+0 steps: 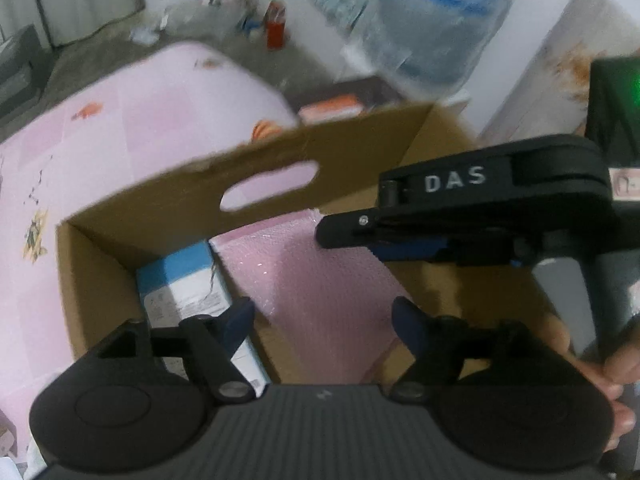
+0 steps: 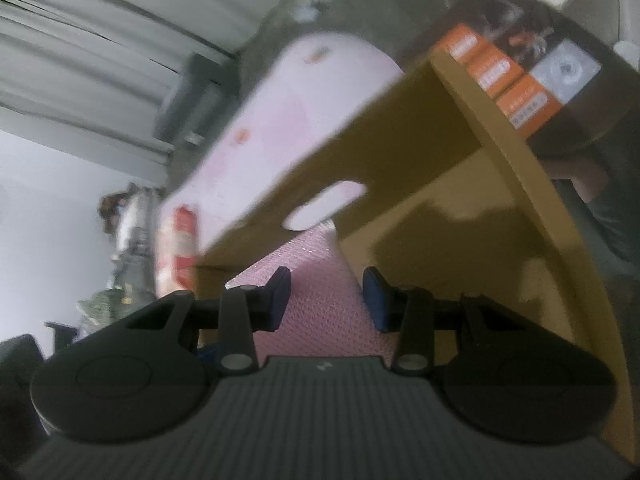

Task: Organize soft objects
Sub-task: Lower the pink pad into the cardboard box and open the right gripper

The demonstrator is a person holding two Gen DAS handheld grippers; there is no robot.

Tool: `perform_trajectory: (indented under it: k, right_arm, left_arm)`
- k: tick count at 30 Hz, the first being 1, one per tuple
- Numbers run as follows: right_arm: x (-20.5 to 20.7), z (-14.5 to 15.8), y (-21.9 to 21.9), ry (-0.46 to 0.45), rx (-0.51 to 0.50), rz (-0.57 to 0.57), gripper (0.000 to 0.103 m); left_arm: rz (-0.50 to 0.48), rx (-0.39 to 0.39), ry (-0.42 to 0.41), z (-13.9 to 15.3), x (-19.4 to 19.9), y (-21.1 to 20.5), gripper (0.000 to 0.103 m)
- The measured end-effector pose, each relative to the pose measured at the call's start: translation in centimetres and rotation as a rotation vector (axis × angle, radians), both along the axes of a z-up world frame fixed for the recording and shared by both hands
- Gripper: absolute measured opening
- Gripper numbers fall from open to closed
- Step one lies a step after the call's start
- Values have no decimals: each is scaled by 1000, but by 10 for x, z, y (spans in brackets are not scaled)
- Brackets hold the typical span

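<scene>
An open cardboard box [image 1: 168, 184] with a handle slot stands on a pink sheet. Inside lie a pink bubble-wrap sheet [image 1: 316, 276] and a blue and white packet [image 1: 184, 280]. My left gripper [image 1: 324, 324] is open and empty above the box's near side. My right gripper [image 1: 348, 232] reaches in from the right over the bubble wrap. In the right wrist view my right gripper [image 2: 326, 298] is open just above the pink bubble wrap [image 2: 316, 280], inside the box [image 2: 420, 128].
A pink bed sheet [image 1: 132, 120] lies left and behind the box. A dark and orange carton [image 2: 532, 64] sits against the box's far side. A red bottle [image 1: 276, 28] and clutter stand on the floor, with a plastic-wrapped blue bundle [image 1: 436, 20] behind.
</scene>
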State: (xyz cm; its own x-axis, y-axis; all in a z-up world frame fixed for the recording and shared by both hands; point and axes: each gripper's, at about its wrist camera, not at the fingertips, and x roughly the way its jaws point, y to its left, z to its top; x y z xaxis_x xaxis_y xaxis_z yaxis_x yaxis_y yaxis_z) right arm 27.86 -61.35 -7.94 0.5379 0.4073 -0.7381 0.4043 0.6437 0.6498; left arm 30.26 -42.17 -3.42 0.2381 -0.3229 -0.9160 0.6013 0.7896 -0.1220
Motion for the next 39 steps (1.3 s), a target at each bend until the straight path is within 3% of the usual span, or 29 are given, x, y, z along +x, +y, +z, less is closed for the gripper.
perform_trajectory:
  k: [2,6,20,25,28,33,39]
  right_arm:
    - [9,-22,-1,47,-3,-6,40]
    - [18,-41,3,61,-4,-8,39]
    - [33,-58,32,78,-43,-60,35]
    - [28,-36,36,30,-69,-95,35]
    - [7,-13,42,0,-73,-55,36]
    - [-32,-7,49,53,-67,32,36]
    - [-21,-50,62,150,-8,7,35]
  left_arm:
    - [10,31,12,-10,5,1,77]
    - [17,3,4,-3,6,14,78]
    - [50,-107,-152,85,-18,81,84]
    - [68,-131,-194,104,-37,120,86]
    - [85,-159,-231,112,-52,150,89]
    - [134,-170,-278,109,-78,191,89]
    - [196,-168,-282,93,-102,239,89]
